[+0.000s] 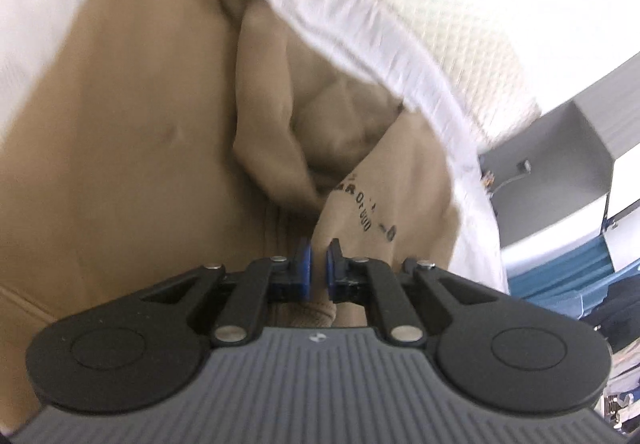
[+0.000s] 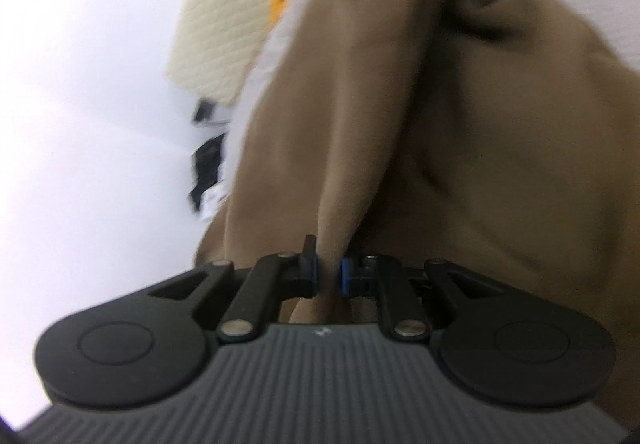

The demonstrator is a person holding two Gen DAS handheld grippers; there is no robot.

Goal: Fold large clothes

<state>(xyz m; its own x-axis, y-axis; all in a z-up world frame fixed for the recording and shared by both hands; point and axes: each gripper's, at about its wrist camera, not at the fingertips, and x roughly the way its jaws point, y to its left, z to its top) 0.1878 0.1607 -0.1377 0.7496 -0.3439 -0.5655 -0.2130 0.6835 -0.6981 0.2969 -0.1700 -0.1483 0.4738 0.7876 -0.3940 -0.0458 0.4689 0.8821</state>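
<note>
Gripper [image 1: 318, 264] pinching tan garment [image 1: 140, 124], white bedding [image 1: 360, 44]

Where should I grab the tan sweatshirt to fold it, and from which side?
Grip the tan sweatshirt at its edges, coming in low from the near side: both the left gripper and right gripper are already pinched on edge folds there, while the middle lies bunched.

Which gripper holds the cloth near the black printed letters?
The left gripper: black print lies just beyond its pads on the tan garment. The right gripper pinches plain cloth.
</note>
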